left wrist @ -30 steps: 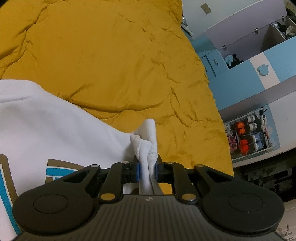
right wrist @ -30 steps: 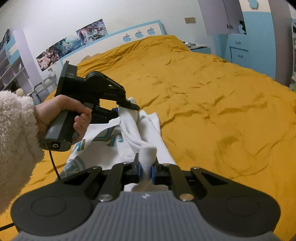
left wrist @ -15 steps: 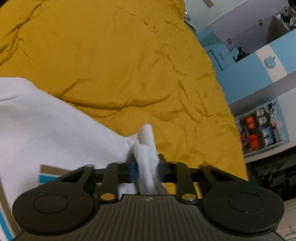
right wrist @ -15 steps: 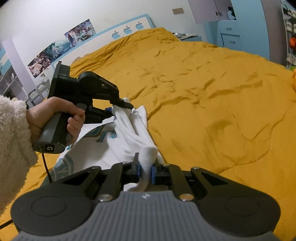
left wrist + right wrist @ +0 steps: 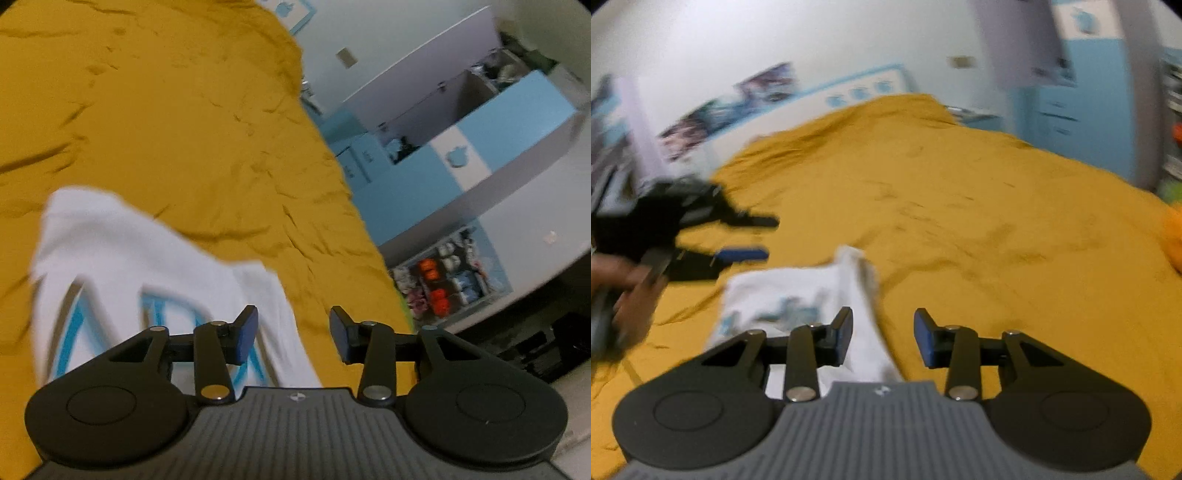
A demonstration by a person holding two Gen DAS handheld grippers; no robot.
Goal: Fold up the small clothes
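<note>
White cotton shirt with blue print (image 5: 155, 273) lies flat on the mustard-yellow quilted bedspread (image 5: 177, 122), at 10 o'clock from both wide-open, empty tongs, the left gripper (image 5: 293, 334) and right gripper (image 5: 882, 338). Blue-and-white cupboards (image 5: 476, 140) stand at 2 o'clock.

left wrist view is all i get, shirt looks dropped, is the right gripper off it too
Observer: Yes. In the right wrist view the right gripper stands open with no cloth between its pads; the white shirt lies on the yellow bedspread below it.
Operator: ok and my left one from outside, anything caught on it
Observer: Nothing that I can see. The left gripper shows blurred at the left of that view, its fingers apart and bare, above the bedspread beyond the shirt.
Operator: does the shirt lie flat
Observer: Not fully. A thick bunched ridge runs along its right side toward the right gripper.
</note>
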